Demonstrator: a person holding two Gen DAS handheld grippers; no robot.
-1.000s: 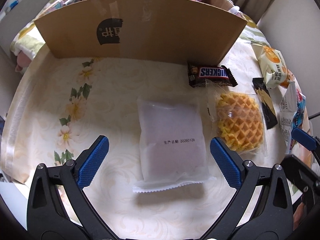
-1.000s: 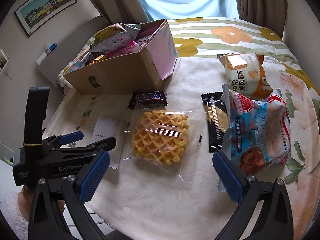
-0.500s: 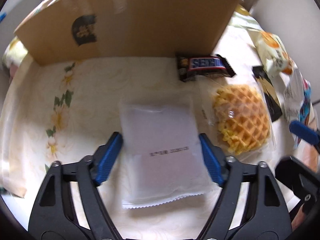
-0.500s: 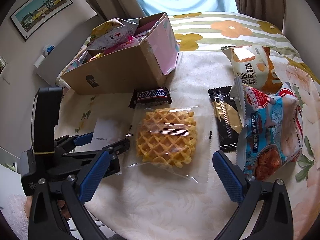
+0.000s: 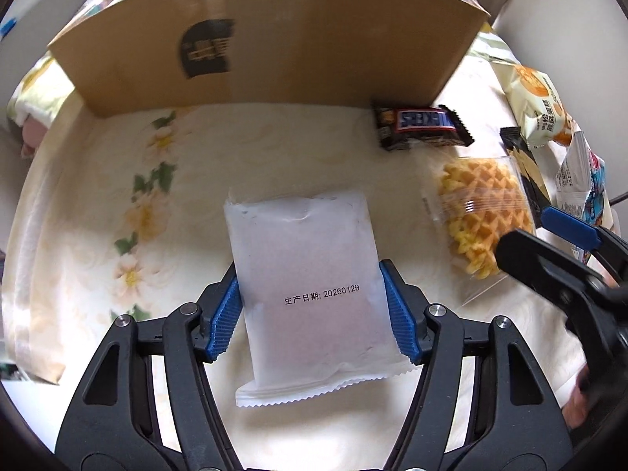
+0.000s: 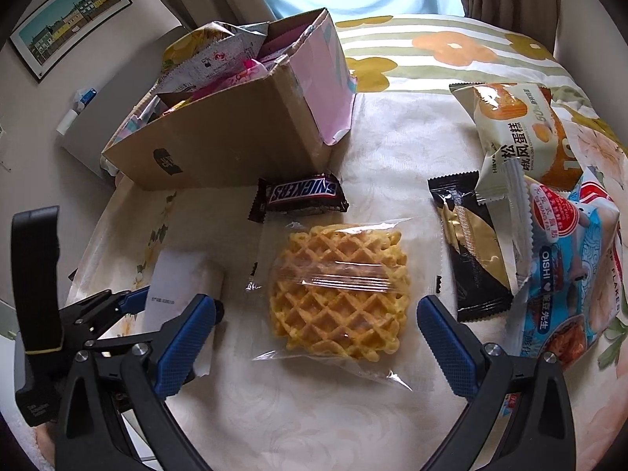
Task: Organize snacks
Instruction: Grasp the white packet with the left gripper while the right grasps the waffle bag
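My left gripper (image 5: 312, 308) is shut on a white snack packet (image 5: 306, 259), its blue pads pressed against the packet's two long sides. The packet also shows in the right wrist view (image 6: 172, 286), low over the cloth. My right gripper (image 6: 314, 337) is open and empty, its fingers either side of a wrapped waffle (image 6: 339, 290); the waffle also shows in the left wrist view (image 5: 481, 212). A Snickers bar (image 6: 300, 194) lies just in front of the cardboard box (image 6: 219, 149), which holds several snacks.
A black-and-gold packet (image 6: 471, 247), a cake bag (image 6: 522, 133) and a blue-and-red flakes bag (image 6: 565, 271) lie right of the waffle. The flowered tablecloth (image 6: 392, 137) covers the table. The box wall (image 5: 274, 39) stands close behind the white packet.
My left gripper moved forward around the white packet and closed on its sides. My right gripper moved closer to the waffle and stayed open.
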